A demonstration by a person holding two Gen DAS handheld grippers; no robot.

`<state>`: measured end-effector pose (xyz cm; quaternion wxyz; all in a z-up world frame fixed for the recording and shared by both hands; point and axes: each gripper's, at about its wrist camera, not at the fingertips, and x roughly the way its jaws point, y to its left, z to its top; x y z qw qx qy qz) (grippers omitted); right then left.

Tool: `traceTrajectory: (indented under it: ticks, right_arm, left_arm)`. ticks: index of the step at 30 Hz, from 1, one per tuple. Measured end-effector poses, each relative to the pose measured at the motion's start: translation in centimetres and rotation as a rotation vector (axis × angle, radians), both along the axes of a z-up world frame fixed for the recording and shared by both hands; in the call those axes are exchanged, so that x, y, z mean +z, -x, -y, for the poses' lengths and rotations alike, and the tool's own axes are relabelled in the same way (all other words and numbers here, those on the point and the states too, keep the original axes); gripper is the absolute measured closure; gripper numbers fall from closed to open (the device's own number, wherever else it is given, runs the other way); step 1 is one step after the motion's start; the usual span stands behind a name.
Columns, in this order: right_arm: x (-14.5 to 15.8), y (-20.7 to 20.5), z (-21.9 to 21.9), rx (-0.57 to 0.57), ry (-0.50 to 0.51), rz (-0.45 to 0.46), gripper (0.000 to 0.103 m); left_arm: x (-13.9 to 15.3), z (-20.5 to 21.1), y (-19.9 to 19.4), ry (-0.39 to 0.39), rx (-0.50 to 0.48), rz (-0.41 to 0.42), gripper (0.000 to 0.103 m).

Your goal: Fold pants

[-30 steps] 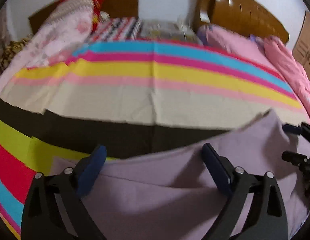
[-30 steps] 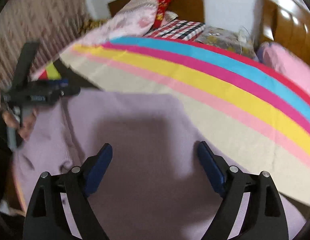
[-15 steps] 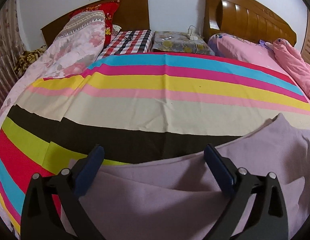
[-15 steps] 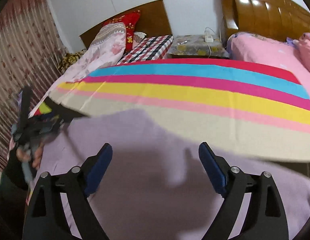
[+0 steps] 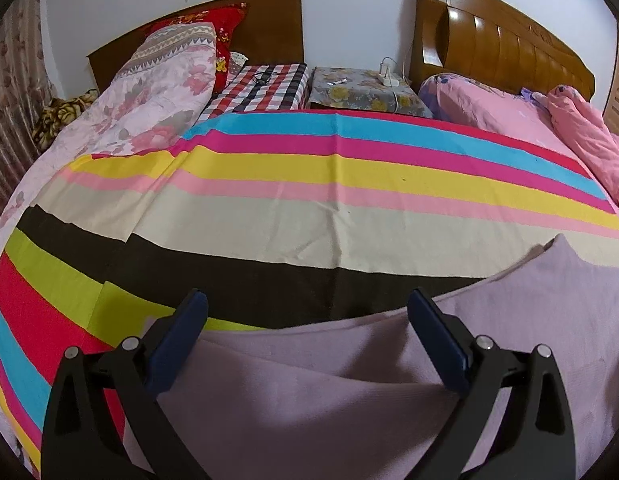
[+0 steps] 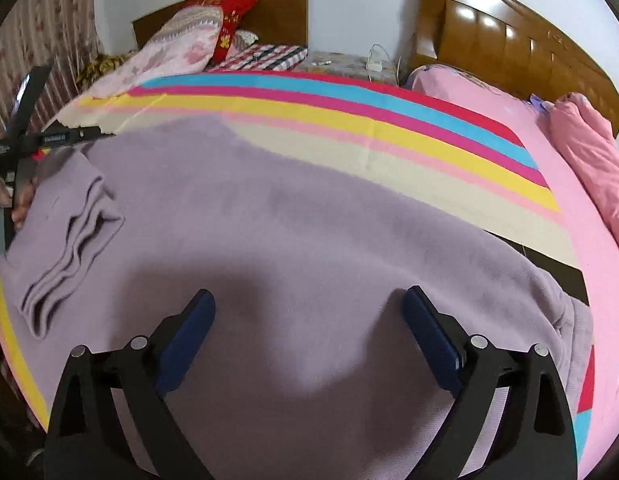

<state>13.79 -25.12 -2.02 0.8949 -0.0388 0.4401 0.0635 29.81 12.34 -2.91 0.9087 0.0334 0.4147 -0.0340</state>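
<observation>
Pants (image 6: 309,220): lilac, spread on the striped sheet (image 5: 269,216); near edge cut off.
Right gripper (image 6: 309,316): just been opening, wide, empty.
Left gripper (image 5: 307,316): wide, empty (the hand (image 6: 19,204) holding it is half hidden).

Right gripper (image 6: 307,334) swung sideways over lavender pants (image 6: 293,216); its jaws have just been opening, nothing clamped between them. Right gripper gone from left wrist view. Pants edge now lower in left wrist view, more striped sheet (image 5: 293,224) exposed. Folded leg end (image 6: 69,240) now visible.

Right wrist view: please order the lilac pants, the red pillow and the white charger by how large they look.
1. lilac pants, but nearest the camera
2. red pillow
3. white charger
</observation>
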Motion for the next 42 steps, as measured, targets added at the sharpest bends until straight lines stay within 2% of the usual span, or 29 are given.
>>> traceTrajectory:
  ticks: [6,8,10,12,14,16,19,21,22,25,28,31,33,36,37,39,41,42]
  right_arm:
    - [0.3,0.7,0.1,0.017,-0.009,0.036,0.012]
    - [0.7,0.5,0.6,0.002,-0.036,0.039,0.012]
    - [1.4,1.1,1.0,-0.031,-0.064,0.045,0.012]
    - [2.8,2.6,0.7,-0.027,-0.098,0.077,0.012]
    - [4.5,4.4,-0.8,0.02,-0.076,0.125,0.012]
    - [5.2,5.5,-2.6,0.077,-0.045,0.147,0.012]
    - [3.9,6.2,-5.4,0.185,-0.017,0.085,0.012]
    - [1.8,6.2,-6.5,0.203,0.029,0.033,0.012]
    - [1.0,6.2,-6.5,0.194,0.033,0.009,0.012]
    - [0.2,6.9,-3.8,0.137,-0.104,-0.027,0.011]
    - [0.3,9.0,-2.0,0.109,-0.109,-0.008,0.011]
    - [1.3,11.5,0.3,0.055,-0.138,0.035,0.011]
    - [2.2,12.9,2.5,-0.013,-0.182,0.077,0.011]
    - [2.7,15.0,7.2,-0.205,-0.245,0.141,0.011]
    - [2.6,15.8,9.3,-0.287,-0.296,0.147,0.011]
    - [2.2,17.1,11.9,-0.373,-0.413,0.141,0.011]
    - [1.8,18.2,13.8,-0.394,-0.567,0.136,0.011]
    - [1.7,18.4,14.0,-0.396,-0.584,0.126,0.011]
  left_arm:
    - [0.2,-0.2,0.1,0.005,0.014,0.014,0.003]
    - [0.8,-0.4,0.7,0.003,0.033,0.048,0.003]
    - [2.5,-0.5,3.0,-0.021,0.074,0.112,0.003]
    - [4.7,-0.6,7.0,0.028,0.055,0.17,0.003]
    - [5.7,-0.3,10.9,0.023,0.048,0.199,0.002]
    - [5.3,-0.1,13.7,0.018,0.043,0.213,0.002]
    - [2.1,0.6,15.1,-0.044,0.017,0.097,0.002]
    - [-0.1,1.0,15.6,-0.116,0.007,0.045,0.002]
    - [-0.9,1.0,15.9,-0.124,-0.001,0.024,0.002]
    - [-1.0,0.2,15.9,-0.091,0.004,0.008,0.001]
    - [-1.3,-0.6,16.0,-0.029,0.004,-0.021,0.001]
    - [-1.3,-0.2,16.3,-0.05,0.007,-0.014,0.001]
    - [-1.4,-0.2,16.2,-0.06,0.011,-0.014,0.001]
    - [-0.8,0.0,16.1,-0.071,0.045,-0.029,0.002]
    - [-0.2,0.2,16.5,-0.092,0.06,-0.011,0.002]
    - [0.8,0.8,17.3,-0.103,0.049,0.026,0.002]
    - [2.2,2.0,18.3,-0.096,0.019,0.062,0.002]
    - [2.8,2.5,18.6,-0.095,0.005,0.078,0.002]
